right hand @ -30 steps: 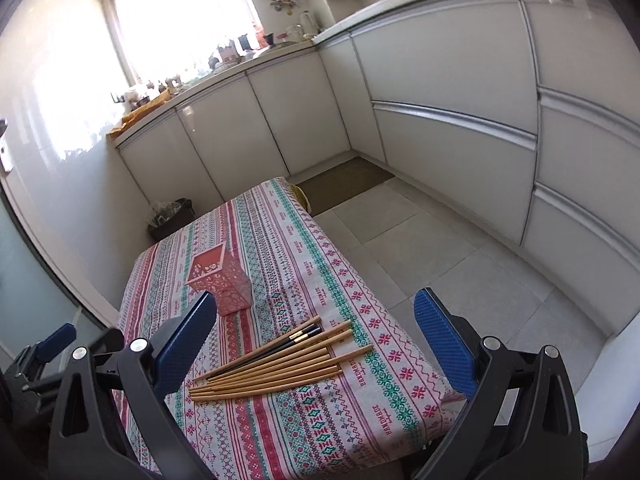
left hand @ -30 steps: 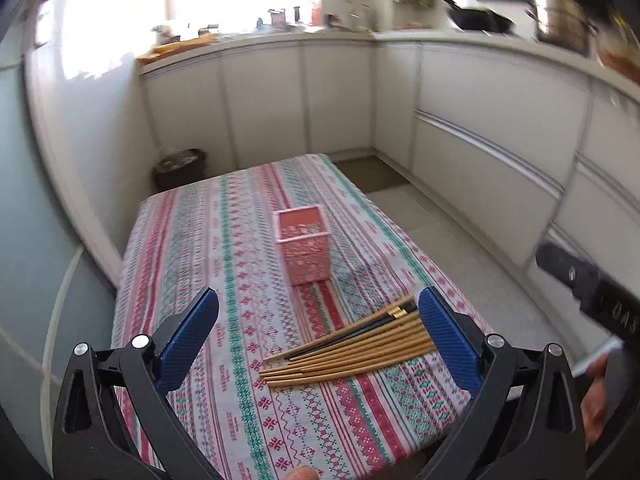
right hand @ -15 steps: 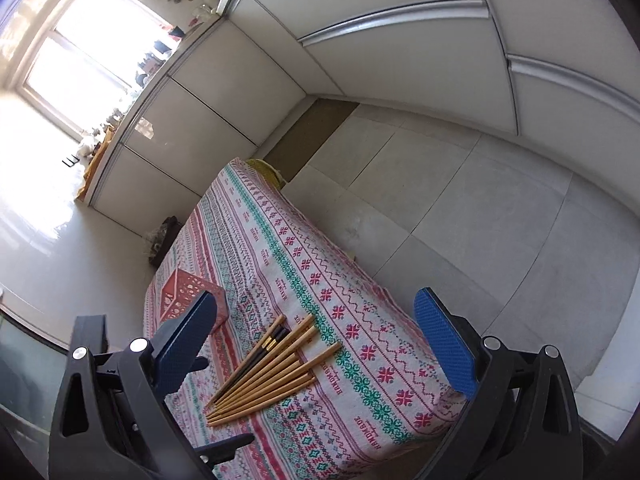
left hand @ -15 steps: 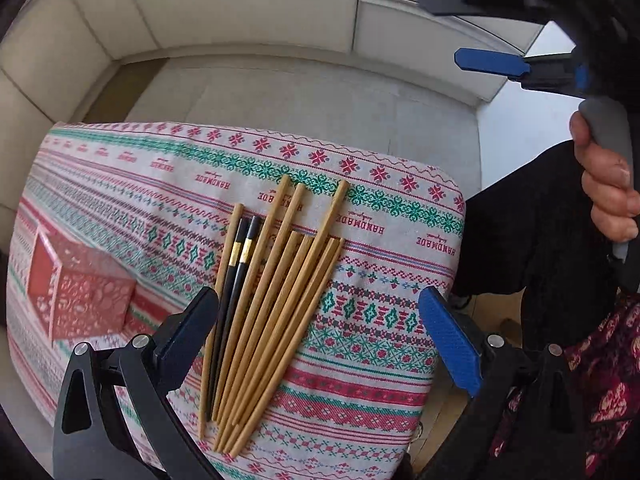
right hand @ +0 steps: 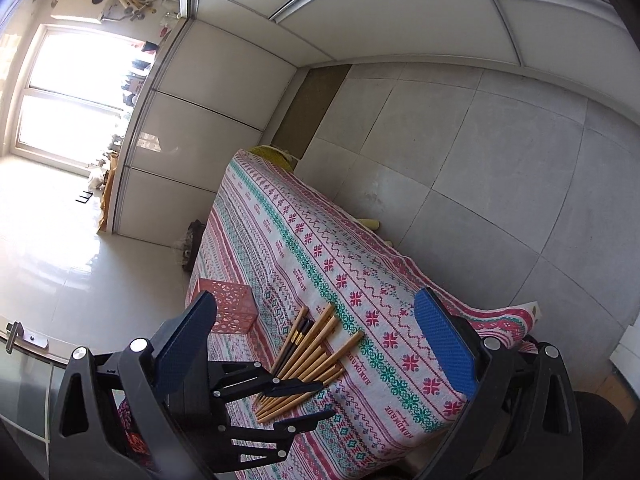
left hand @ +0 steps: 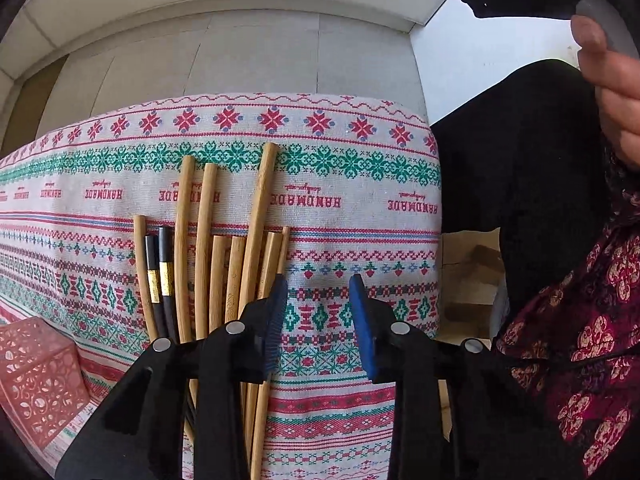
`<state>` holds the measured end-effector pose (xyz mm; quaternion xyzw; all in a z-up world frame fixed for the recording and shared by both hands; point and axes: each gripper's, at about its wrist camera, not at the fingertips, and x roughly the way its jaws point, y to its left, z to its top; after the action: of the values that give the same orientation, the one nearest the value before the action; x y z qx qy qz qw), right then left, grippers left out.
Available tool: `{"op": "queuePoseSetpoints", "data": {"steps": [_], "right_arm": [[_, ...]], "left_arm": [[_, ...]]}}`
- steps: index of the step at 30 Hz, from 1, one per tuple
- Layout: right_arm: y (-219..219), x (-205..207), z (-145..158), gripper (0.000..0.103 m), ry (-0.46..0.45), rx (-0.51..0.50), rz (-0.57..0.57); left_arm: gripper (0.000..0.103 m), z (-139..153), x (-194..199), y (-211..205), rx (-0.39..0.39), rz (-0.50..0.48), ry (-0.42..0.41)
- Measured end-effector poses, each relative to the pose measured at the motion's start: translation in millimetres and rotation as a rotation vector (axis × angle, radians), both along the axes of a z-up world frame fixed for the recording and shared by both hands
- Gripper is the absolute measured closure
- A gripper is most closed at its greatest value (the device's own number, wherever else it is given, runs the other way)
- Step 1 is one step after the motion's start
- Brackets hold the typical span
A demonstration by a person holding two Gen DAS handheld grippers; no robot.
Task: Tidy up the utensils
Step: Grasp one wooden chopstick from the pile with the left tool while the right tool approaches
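Several bamboo chopsticks (left hand: 208, 240) and two black ones with gold bands (left hand: 160, 264) lie side by side on the patterned tablecloth (left hand: 340, 200) near its end edge. My left gripper (left hand: 318, 320) points straight down just right of the bundle. Its jaws are closing, with only cloth between them; the left finger (left hand: 274, 320) overlaps the rightmost stick. A pink perforated basket (left hand: 36, 376) stands to the left. In the right wrist view the chopsticks (right hand: 320, 340), basket (right hand: 232, 308) and left gripper (right hand: 304, 402) show. My right gripper (right hand: 316, 342) hovers open above and behind them.
A person's dark trousers (left hand: 520, 160) and patterned garment (left hand: 580, 340) are close to the table's end at the right. A hand (left hand: 612, 92) holds the right gripper's handle. Grey floor tiles (right hand: 480, 140) and white cabinets surround the table. A dark bin (right hand: 192, 240) stands beyond it.
My left gripper has dropped and rolled to point down beside the chopsticks, and its jaws have narrowed from wide open. The right gripper has rolled and sunk a little, staying open.
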<state>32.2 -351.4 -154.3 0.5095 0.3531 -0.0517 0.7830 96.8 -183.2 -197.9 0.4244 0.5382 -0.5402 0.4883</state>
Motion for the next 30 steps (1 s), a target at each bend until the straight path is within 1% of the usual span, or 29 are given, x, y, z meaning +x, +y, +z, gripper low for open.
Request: {"op": "queuePoseSetpoints", "data": {"steps": [6, 9, 13, 16, 20, 23, 24, 25, 27, 30], "right_arm": [[-6, -5, -4, 0.007, 0.002, 0.013, -0.002], [-8, -6, -4, 0.007, 0.001, 0.01, -0.002], [-9, -6, -4, 0.007, 0.005, 0.015, 0.0], [-7, -6, -4, 0.007, 0.006, 0.011, 0.002], [-7, -5, -6, 0.007, 0.007, 0.019, 0.005], [-5, -4, -6, 0.007, 0.008, 0.014, 0.018], [-5, -3, -6, 0.007, 0.009, 0.012, 0.018], [-6, -3, -6, 0.007, 0.009, 0.012, 0.014], [-6, -4, -6, 0.007, 0.01, 0.016, 0.008], [-5, -3, -8, 0.007, 0.014, 0.02, 0.021]], "left_arm": [[0.072, -2, 10, -3, 0.041, 0.002, 0.004], [0.073, -8, 11, -1, 0.04, 0.026, 0.007], [0.069, -20, 8, -4, 0.081, 0.018, -0.045], [0.069, -15, 8, -1, 0.073, 0.015, -0.036], [0.069, -9, 18, 4, 0.04, 0.059, -0.024], [0.069, -8, 16, 0, 0.034, 0.052, -0.033], [0.068, -6, 15, -1, 0.026, 0.047, -0.036], [0.065, -4, 14, -2, 0.02, 0.049, -0.04], [0.064, 0, 15, -3, 0.011, 0.058, -0.048], [0.064, -6, 19, -4, 0.033, 0.062, -0.034]]}}
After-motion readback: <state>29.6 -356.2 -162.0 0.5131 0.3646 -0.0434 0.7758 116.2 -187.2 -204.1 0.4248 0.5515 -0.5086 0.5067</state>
